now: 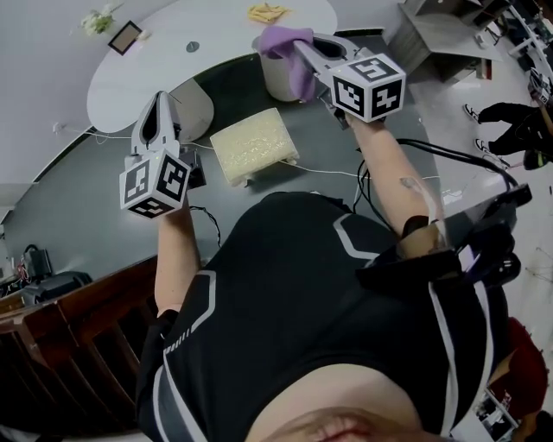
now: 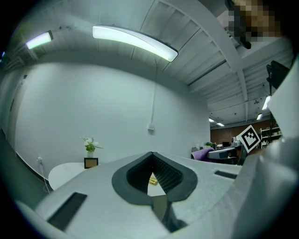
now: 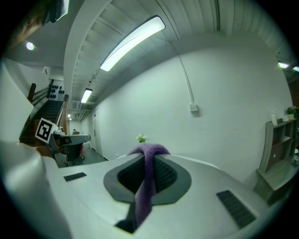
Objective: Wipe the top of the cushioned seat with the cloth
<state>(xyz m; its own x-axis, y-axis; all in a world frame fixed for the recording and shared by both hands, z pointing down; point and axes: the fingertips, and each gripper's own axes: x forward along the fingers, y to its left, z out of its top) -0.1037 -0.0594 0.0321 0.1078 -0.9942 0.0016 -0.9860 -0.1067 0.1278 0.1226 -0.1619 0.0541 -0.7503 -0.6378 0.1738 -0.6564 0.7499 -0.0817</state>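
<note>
The cushioned seat is a low square stool with a pale yellow top, on the dark floor ahead of me. Both grippers are held up in the air and point level towards the far wall. My right gripper is shut on the purple cloth, beyond and to the right of the seat. The cloth drapes over the jaw tips and hangs down between the pads. My left gripper hovers left of the seat, shut with nothing in it; its tips meet.
A white oval table stands beyond, with a picture frame, flowers and a yellow item. A white round stool sits under the cloth. Cables cross the floor. Wooden chairs stand at near left, a grey shelf at far right.
</note>
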